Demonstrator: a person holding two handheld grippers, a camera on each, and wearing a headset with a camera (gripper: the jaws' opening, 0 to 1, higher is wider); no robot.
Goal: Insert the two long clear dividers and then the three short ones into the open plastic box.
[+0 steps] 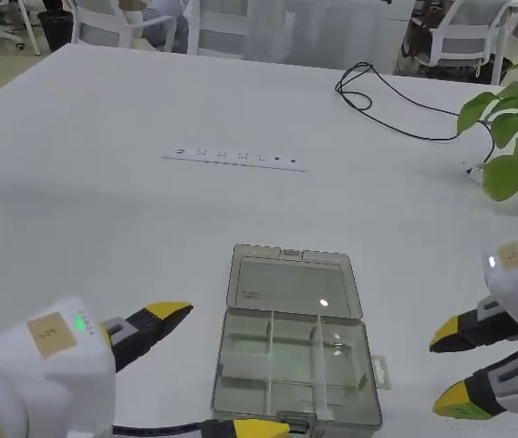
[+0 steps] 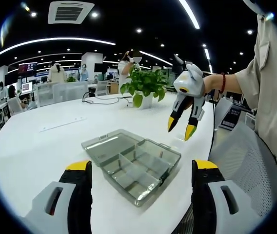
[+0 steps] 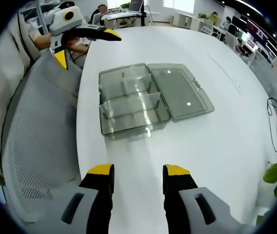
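Observation:
The open clear plastic box (image 1: 241, 345) lies at the near table edge, its lid (image 1: 295, 281) folded flat behind it. Clear dividers (image 1: 269, 351) stand inside the base and split it into several compartments; their number is hard to tell. My left gripper (image 1: 215, 370) hovers open just left of the box, empty. My right gripper (image 1: 450, 367) hangs open to the right of it, also empty. From the left gripper (image 2: 141, 165), the box (image 2: 133, 163) lies straight ahead with the right gripper (image 2: 181, 128) beyond. Ahead of the right gripper (image 3: 138, 170) are the box (image 3: 128, 102) and the left gripper (image 3: 86, 46).
A flat white power strip (image 1: 236, 157) is set in the table's middle. A black cable (image 1: 378, 91) loops at the back right beside a green plant (image 1: 512, 128). Office chairs line the far edge. A grey mesh chair (image 3: 36, 136) stands at the near side.

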